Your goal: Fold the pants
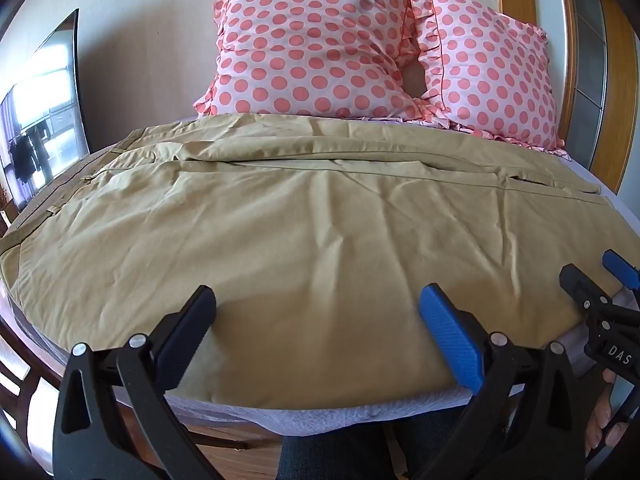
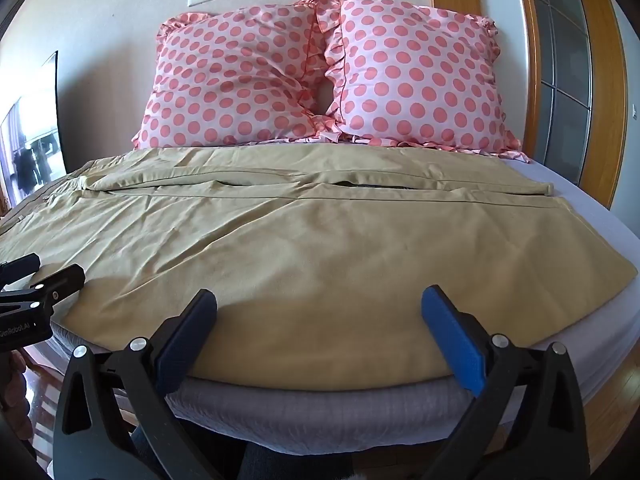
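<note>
The right hand-held gripper (image 1: pixel 600 284) reads "DAS"; the left hand-held gripper (image 2: pixel 48 270) reads "GenRobot.AI".

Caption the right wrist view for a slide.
Open right tool over tan pants spread flat on bed, polka-dot pillows behind.

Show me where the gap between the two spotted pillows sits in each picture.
Left wrist view: gap between the pillows, right of centre, near the top.
Right wrist view: the gap sits about centre, upper part.
Shared landmark: the tan pants spread just below the pillows.
</note>
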